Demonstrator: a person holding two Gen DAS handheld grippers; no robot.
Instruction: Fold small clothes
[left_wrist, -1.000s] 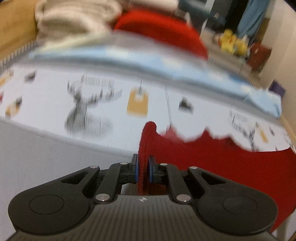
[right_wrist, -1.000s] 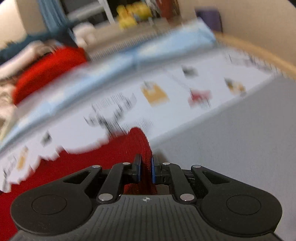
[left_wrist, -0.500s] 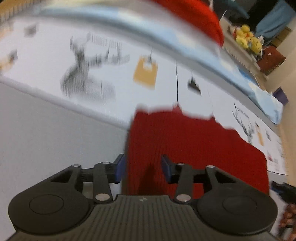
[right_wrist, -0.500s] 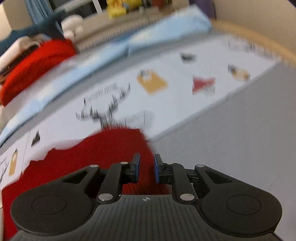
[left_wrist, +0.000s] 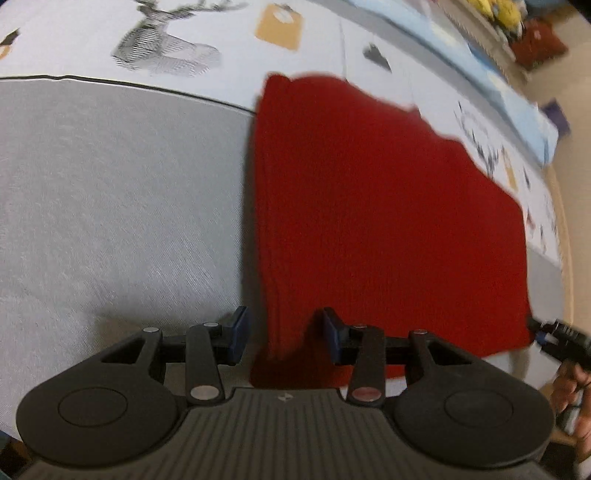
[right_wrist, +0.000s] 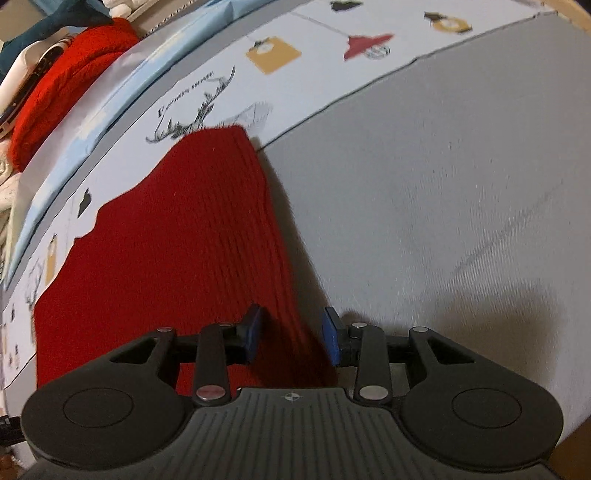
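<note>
Red knitted garment (left_wrist: 388, 206), ribbed, 1 piece, lying flat and spread as a roughly rectangular folded panel on the grey sheet (left_wrist: 118, 192). Its far end reaches over the sheet's dark piped edge onto the white printed cloth, ending just beside the deer print (right_wrist: 199, 110); its straight, thick, layered side edges run away from each camera, while the far edge is uneven and stepped. The near corners lie on the grey sheet, each casting a narrow shadow.

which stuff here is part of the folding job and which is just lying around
Job:
- red knit garment, flat
- left tongs, open
- right tongs, open

Lying about:
- red knit pile
- light blue cloth
- printed sheet
</note>
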